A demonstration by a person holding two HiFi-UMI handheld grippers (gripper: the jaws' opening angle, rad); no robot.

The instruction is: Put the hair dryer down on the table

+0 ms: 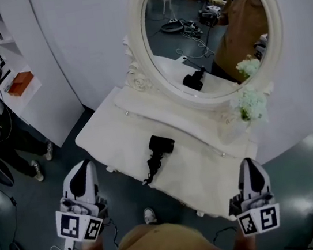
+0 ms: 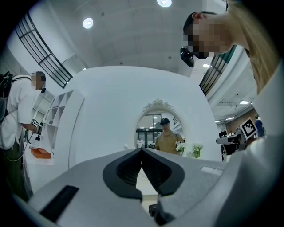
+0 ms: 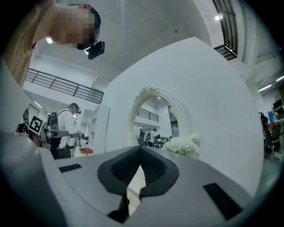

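One hair dryer (image 1: 159,150) lies near the table (image 1: 210,169) front edge, untouched.

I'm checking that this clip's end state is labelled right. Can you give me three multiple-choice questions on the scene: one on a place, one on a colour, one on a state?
1. Where is the hair dryer?
A. lying on the table
B. on the floor
C. inside a drawer

2. What colour are the flowers beside the mirror?
A. red
B. white
C. yellow

3. How do the left gripper and the right gripper stand?
A. both shut, holding nothing
B. both wide open
C. one clamped on a cable

Answers:
1 A: the head view shows it flat on the tabletop, its cable trailing toward the near edge.
2 B: the blooms at the mirror's lower right are white.
3 A: each gripper view shows its jaw tips meeting with nothing between them.
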